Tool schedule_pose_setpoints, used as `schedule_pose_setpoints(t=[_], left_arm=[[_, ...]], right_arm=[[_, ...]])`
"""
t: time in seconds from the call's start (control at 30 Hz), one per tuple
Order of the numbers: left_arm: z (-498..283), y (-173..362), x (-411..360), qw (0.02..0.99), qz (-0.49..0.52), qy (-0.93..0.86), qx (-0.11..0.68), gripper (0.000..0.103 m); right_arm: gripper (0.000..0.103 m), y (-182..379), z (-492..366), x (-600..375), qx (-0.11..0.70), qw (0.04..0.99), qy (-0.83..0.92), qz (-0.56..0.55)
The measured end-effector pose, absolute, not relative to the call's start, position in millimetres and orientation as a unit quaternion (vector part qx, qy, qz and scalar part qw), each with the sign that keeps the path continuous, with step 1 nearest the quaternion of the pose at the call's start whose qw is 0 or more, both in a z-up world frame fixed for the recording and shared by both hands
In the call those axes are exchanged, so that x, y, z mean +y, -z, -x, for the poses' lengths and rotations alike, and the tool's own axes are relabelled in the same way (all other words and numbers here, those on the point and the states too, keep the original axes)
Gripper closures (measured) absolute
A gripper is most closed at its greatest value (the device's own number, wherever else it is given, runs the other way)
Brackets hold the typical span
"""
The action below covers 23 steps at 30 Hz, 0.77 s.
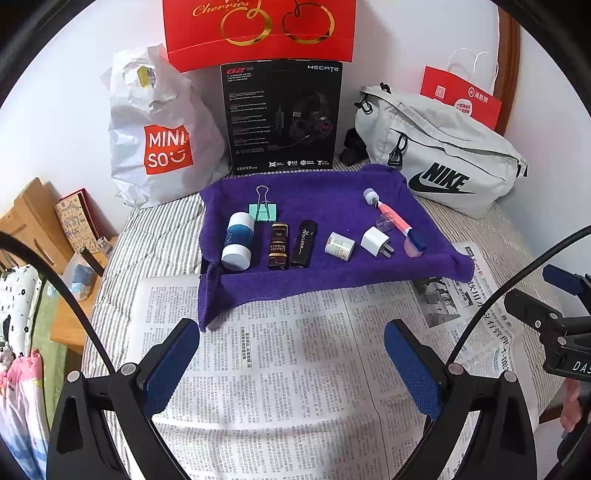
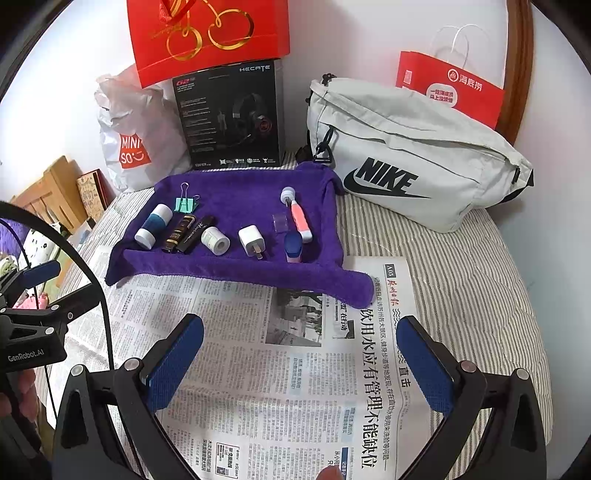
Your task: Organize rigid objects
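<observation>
A purple towel (image 1: 325, 192) (image 2: 240, 192) lies on the bed and carries several small items in a row: a blue-white bottle (image 1: 238, 240) (image 2: 153, 226), a green binder clip (image 1: 262, 210) (image 2: 186, 203), a brown lighter (image 1: 278, 245) (image 2: 178, 232), a black lighter (image 1: 303, 243) (image 2: 195, 233), a small white jar (image 1: 339, 246) (image 2: 215, 240), a white plug (image 1: 376, 242) (image 2: 251, 240), and a pink tool with a blue-capped piece (image 1: 397, 221) (image 2: 300, 221). My left gripper (image 1: 291, 365) and right gripper (image 2: 299, 365) are open and empty above the newspaper (image 1: 280, 369) (image 2: 258, 369), short of the towel.
Against the wall stand a white Miniso bag (image 1: 159, 140), a black headset box (image 1: 282, 114), a red gift bag (image 1: 258, 29), a grey Nike bag (image 1: 443, 155) and a red paper bag (image 1: 461, 96). A wooden side table (image 1: 37, 225) is left of the bed.
</observation>
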<state>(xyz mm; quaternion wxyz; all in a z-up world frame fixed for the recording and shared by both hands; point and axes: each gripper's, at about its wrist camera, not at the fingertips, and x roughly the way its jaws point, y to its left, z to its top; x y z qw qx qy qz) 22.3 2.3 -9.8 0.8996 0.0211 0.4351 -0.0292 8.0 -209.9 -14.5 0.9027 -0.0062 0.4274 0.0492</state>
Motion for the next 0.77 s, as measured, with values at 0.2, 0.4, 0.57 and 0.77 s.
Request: schedule_pose_setpoints(t=[0.2,0.4,0.57,0.77], left_arm=[[-21.9,10.1,3.0,0.900,-0.021,0.031,0.435,0.002],[-21.5,9.7,3.1,0.901,-0.021,0.032,0.433,0.002],[-20.3,8.8,2.5,0.900,-0.021,0.033,0.433,0.002],[-18.8,8.4,2.9,0.902,-0.021,0.033,0.431,0.001]], right_arm=[[0.001,14.1,-8.2,-209.7,0.426,0.903,-0.050,0.008],[0.001,13.7,-8.0,-209.9,0.427,0.903,-0.051,0.008],[0.001,13.3,-7.2,-209.6,0.425,0.904,-0.051,0.007],[0.000,13.5,-5.0,-209.3,0.425,0.904,-0.050,0.008]])
